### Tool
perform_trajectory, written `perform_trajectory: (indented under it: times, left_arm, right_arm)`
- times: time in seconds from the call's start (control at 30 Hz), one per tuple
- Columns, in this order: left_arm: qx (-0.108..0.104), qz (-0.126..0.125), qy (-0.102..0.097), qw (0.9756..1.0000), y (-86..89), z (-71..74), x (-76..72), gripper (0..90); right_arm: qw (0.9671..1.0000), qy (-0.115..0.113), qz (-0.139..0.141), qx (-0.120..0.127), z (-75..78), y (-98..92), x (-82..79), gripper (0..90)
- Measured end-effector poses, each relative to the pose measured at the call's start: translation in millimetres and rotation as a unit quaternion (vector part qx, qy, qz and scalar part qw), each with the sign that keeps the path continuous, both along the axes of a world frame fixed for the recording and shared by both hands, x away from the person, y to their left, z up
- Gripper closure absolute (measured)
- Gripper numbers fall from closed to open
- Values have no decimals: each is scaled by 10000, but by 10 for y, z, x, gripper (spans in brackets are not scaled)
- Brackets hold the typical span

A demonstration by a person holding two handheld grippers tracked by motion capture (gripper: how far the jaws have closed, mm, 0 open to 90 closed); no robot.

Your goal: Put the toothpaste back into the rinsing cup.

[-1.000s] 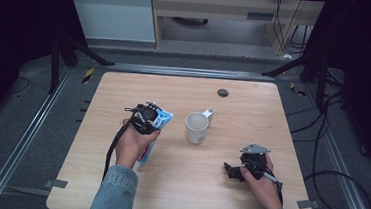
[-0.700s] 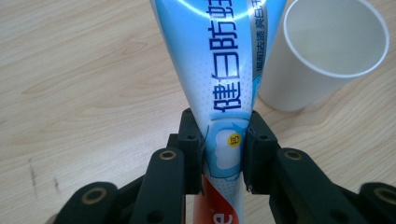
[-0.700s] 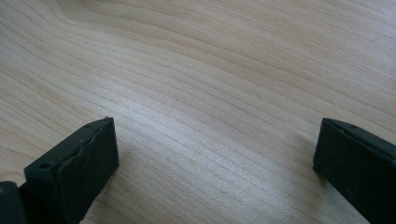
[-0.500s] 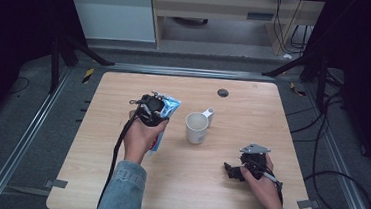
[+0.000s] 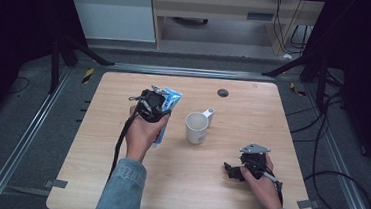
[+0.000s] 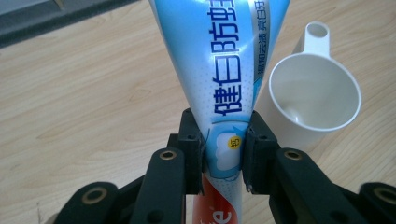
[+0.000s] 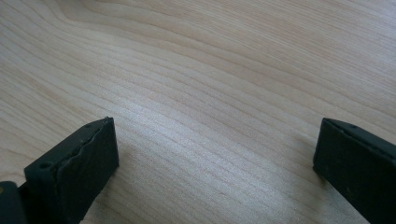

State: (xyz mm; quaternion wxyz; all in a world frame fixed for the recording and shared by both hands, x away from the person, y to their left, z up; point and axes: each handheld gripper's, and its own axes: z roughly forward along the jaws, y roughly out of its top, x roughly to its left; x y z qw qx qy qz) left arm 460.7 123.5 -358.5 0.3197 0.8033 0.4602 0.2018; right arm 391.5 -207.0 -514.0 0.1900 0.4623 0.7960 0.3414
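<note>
A blue and white toothpaste tube (image 6: 224, 70) with a red lower end is clamped between the jaws of my left gripper (image 6: 224, 151). In the high view the left gripper (image 5: 154, 102) holds the toothpaste tube (image 5: 173, 99) lifted above the table, left of a white cup (image 5: 196, 127) with a handle. From the left gripper view the white cup (image 6: 313, 95) stands upright and empty just right of the tube. My right gripper (image 5: 232, 171) rests low at the table's front right, open, and its jaws (image 7: 215, 158) stand wide apart over bare wood.
The wooden table (image 5: 253, 115) has a small black round object (image 5: 222, 92) near its far edge. Dark floor, metal rails and tripod legs surround the table. A white cabinet (image 5: 113, 11) stands behind.
My left gripper has carried the toothpaste tube up and away from me, toward the far side and slightly right. The right gripper has stayed put.
</note>
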Motion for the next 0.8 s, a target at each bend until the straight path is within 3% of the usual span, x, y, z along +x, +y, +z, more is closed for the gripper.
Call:
perform_trajectory:
  times: [0.4, 0.7, 0.8]
  left_arm:
    - [-125, -3, -321, 9994, -111, 62, 9, 722]
    - [-293, -71, -669, 9973, -195, 156, -2, 722]
    - [-261, -77, -793, 9965, -234, 200, -2, 722]
  right_arm:
    - [10000, -9, 6, -6, 0, -1, 2, 4]
    - [10000, 2, 6, -1, 0, 0, 1, 3]
    - [10000, 4, 5, 0, 0, 0, 2, 3]
